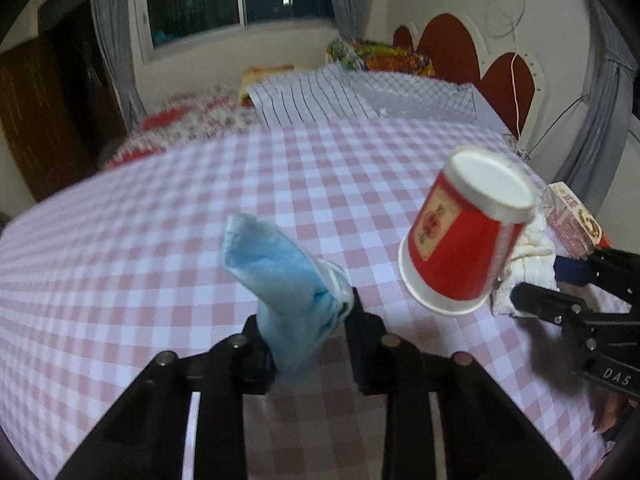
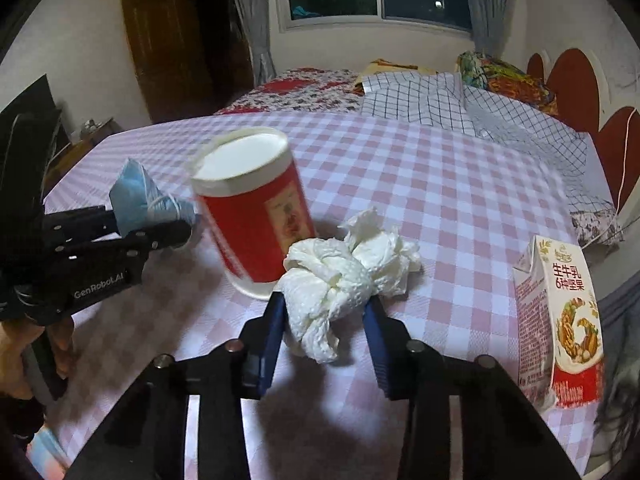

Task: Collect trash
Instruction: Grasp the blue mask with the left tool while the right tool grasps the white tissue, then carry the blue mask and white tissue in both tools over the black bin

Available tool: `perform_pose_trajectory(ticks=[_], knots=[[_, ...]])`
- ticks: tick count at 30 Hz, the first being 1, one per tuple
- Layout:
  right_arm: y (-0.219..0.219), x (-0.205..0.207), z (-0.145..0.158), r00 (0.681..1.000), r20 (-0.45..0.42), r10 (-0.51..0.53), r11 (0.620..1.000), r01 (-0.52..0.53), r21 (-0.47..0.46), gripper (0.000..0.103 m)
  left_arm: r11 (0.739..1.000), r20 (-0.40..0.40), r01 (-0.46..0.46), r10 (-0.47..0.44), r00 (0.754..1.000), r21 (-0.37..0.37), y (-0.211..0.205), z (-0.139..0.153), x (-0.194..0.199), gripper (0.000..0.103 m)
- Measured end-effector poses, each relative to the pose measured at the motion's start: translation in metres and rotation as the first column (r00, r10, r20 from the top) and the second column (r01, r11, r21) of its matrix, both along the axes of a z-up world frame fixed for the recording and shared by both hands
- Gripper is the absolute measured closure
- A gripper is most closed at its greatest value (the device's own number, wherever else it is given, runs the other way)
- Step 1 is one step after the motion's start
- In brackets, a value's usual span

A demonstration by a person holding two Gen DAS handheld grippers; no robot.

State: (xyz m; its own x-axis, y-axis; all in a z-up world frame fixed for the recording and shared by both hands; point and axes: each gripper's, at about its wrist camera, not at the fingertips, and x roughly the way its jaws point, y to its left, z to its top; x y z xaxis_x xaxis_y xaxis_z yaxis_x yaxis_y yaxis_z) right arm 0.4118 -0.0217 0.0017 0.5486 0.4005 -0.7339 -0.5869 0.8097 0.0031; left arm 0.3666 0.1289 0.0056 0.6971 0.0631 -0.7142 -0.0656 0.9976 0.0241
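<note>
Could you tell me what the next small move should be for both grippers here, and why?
Probably lift both straight up. The left gripper is shut on the blue face mask and the right gripper pinches the white tissue wad. The upside-down red paper cup stands close between them, so rising should avoid knocking it.

At the bottom centre of the frame, the left hand-held gripper (image 1: 306,312) is clamped on a crumpled blue face mask (image 1: 280,276) that sticks up toward the middle. Right of centre, a red paper cup (image 1: 460,240) stands upside down and tilted on the pink checked tabletop (image 1: 160,240). At the right edge, the right hand-held gripper (image 1: 536,280) pinches a white tissue wad (image 1: 528,260), with a milk carton (image 1: 572,216) just behind.
</note>
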Motion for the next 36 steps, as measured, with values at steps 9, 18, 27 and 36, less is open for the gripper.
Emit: perform_pose_trajectory(ticks=[9, 18, 27, 36], knots=[[-0.009, -0.05, 0.013, 0.996, 0.085, 0.004, 0.999, -0.001, -0.038, 0.063, 0.997, 0.111, 0.018, -0.026, 0.993, 0.071, -0.014, 0.019, -0.051, 0.075], [-0.04, -0.112, 0.031, 0.99, 0.14, -0.019, 1.0, 0.019, 0.005, 0.063, 0.998, 0.168, 0.018, -0.029, 0.985, 0.063, -0.01, 0.027, -0.101, 0.075], [-0.061, -0.158, 0.045, 0.984, 0.177, -0.038, 0.999, 0.034, 0.025, 0.063, 0.998, 0.19, 0.017, -0.027, 0.981, 0.053, -0.015, 0.028, -0.144, 0.075], [-0.077, -0.21, 0.051, 0.974, 0.222, -0.05, 0.999, 0.046, 0.025, 0.063, 0.999, 0.222, 0.026, -0.036, 0.974, 0.046, -0.029, 0.025, -0.192, 0.075]])
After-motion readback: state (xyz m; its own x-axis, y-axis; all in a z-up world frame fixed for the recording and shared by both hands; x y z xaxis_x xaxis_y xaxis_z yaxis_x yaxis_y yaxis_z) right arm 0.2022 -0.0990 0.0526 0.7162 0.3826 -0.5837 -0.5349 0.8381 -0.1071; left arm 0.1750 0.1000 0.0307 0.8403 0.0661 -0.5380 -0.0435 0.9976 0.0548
